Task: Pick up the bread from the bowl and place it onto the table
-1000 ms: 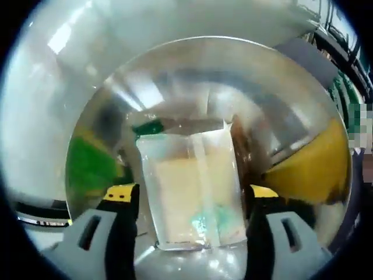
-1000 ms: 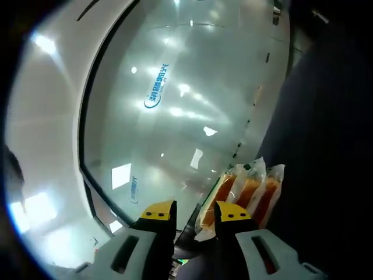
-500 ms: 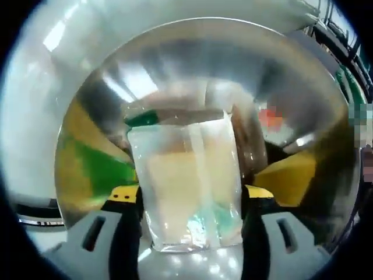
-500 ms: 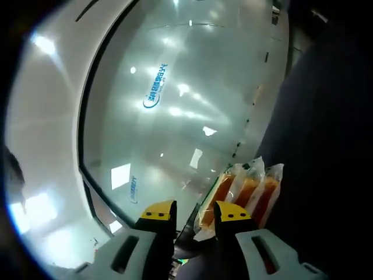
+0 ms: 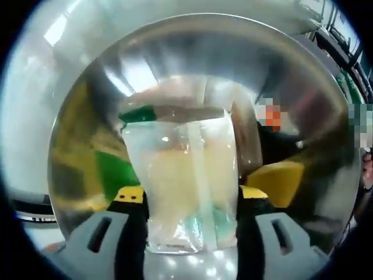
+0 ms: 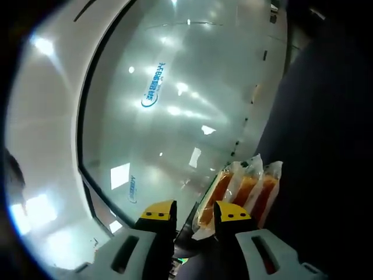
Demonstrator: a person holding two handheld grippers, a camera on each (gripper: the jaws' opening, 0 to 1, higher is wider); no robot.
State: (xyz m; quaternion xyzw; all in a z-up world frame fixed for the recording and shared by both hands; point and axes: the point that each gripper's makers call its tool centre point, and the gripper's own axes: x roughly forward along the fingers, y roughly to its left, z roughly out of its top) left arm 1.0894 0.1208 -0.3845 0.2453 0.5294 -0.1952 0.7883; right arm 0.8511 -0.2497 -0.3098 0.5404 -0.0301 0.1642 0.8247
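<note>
Shiny steel surrounds the left gripper (image 5: 189, 201): in the left gripper view its 2 jaws, grey with yellow tips, reach forward into the metal bowl (image 5: 192, 64). Between them stands the bread (image 5: 186, 186), a pale slice in a clear plastic bag with some green print low on it. The jaws are spread as wide as the bag, 1 tip at each side of it, and seem to touch it, but I cannot tell whether they really press it. The bag is upright between the tips, inside the bowl, and the curved wall behind it gives yellow and green reflections.

The right gripper (image 6: 195, 211) points another way. In the right gripper view its 2 yellow tips stand close together with a narrow gap, and nothing is between them. Ahead of them is a glossy grey surface (image 6: 175, 116) with spots of light and blue printed characters (image 6: 152, 86). Just beyond the right tip lies a packet of 3 orange-brown pieces (image 6: 245, 189) in clear wrap, at the edge of a dark area.
</note>
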